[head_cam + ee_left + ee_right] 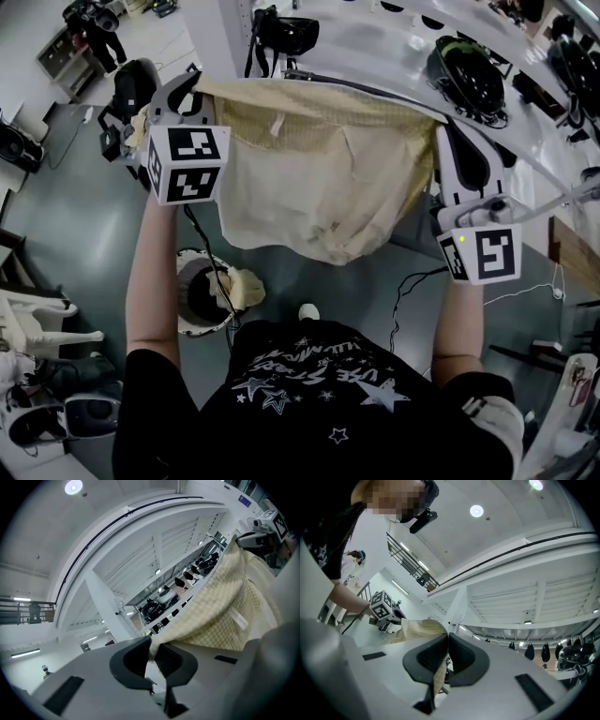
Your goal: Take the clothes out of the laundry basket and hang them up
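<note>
Workshop room with a grey floor; on the far side a white rack (375,47) carries black helmet-like gear. Both bare forearms are stretched forward and raised, with the grippers roughly level and well apart. The left gripper (190,92) has its jaws pinched tight on the left top corner of the pale yellow checked garment (319,178). The right gripper (448,136) is clamped the same way on the right top corner, so the cloth hangs spread between them in front of the rack. The laundry basket (202,330) sits on the floor near-left, below the left forearm, with a cream cloth (244,286) in it. Writing: a small white tag (277,127) by the garment's top edge, print too small to read. The black shirt (309,394) has white stars and lettering, not legible. The marker cubes carry only black-and-white square codes.
</note>
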